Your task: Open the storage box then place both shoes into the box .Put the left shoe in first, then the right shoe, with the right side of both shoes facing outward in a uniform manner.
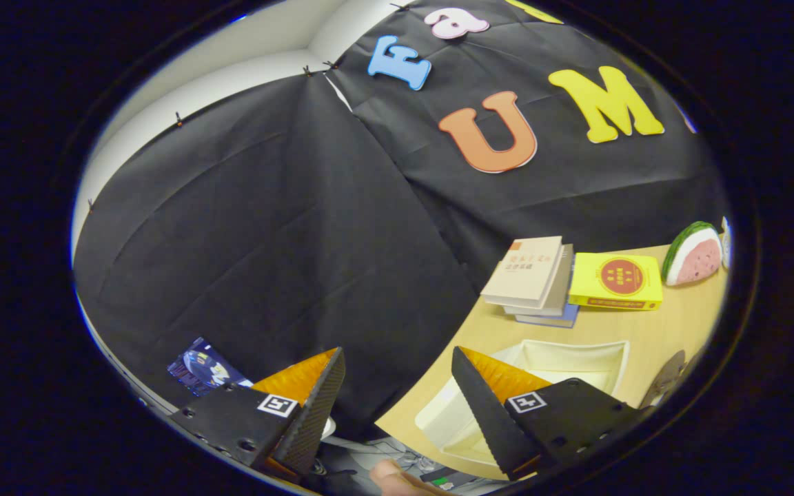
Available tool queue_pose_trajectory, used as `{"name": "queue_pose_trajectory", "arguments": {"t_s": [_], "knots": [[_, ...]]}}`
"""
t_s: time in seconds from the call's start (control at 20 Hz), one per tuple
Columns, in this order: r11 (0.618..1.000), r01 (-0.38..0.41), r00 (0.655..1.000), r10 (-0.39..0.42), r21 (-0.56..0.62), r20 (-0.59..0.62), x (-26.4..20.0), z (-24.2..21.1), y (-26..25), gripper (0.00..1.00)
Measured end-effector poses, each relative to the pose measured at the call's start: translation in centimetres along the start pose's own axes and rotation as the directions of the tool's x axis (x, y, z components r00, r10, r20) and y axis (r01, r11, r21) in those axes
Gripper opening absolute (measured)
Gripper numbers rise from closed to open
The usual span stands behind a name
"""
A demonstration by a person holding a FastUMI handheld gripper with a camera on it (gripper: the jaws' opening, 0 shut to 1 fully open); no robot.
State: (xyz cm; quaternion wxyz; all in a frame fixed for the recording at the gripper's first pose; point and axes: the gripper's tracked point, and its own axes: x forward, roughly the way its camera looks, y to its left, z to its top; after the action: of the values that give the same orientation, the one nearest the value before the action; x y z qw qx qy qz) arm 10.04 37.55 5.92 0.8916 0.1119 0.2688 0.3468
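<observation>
A: Biggest risk first: we are tilted well away from the work. Our gripper (397, 406) hangs spread wide with nothing between its fingers, and most of what lies ahead of it is the booth's black cloth wall (266, 227). If we swing down from this angle without squaring up, we could clip the storage box (562, 365) rather than reach into it cleanly.

B: Where is the box, then?

A: Lower right of the frame, on the wooden table (673, 324), just behind our right finger (500, 413). It looks like a pale open tray, so we judge the opening step done, though we cannot tell where a lid is.

B: And the shoes?

A: We cannot make out either one. A dark shape (669, 375) sits at the far right beside the box, too cut off to name. Grabbing the wrong shoe first, or turning it the wrong way, is the next hazard.

B: What else crowds us?

A: Going down in size: a stack of books (535, 279) beyond the box, a yellow book (616, 281) just beside it, and a watermelon-slice toy (695, 253) at the right edge. None blocks the box's near side. A fingertip (397, 479) shows at the bottom centre, between our fingers.
</observation>
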Motion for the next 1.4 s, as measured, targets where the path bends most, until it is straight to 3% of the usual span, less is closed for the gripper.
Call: {"name": "queue_pose_trajectory", "arguments": {"t_s": [0.15, 0.35, 0.75, 1.0, 1.15, 1.3, 1.4], "knots": [[0.992, 0.127, 0.992, -0.127, -0.013, -0.012, -1.0, -1.0, -5.8, 0.94], [0.957, 0.291, 0.956, -0.29, 0.013, -0.046, -3.0, -2.8, -14.8, 0.95], [0.834, 0.535, 0.844, -0.52, 0.132, -0.132, -8.6, -7.1, -32.1, 0.94], [0.77, 0.62, 0.777, -0.573, 0.152, -0.261, -11.8, -12.7, -39.3, 0.94], [0.765, 0.63, 0.749, -0.554, 0.133, -0.363, -12.8, -16.2, -41.0, 0.92], [0.74, 0.669, 0.695, -0.591, 0.069, -0.41, -13.9, -17.9, -42.6, 0.92], [0.74, 0.671, 0.68, -0.59, 0.046, -0.434, -13.9, -18.8, -42.7, 0.92]]}}
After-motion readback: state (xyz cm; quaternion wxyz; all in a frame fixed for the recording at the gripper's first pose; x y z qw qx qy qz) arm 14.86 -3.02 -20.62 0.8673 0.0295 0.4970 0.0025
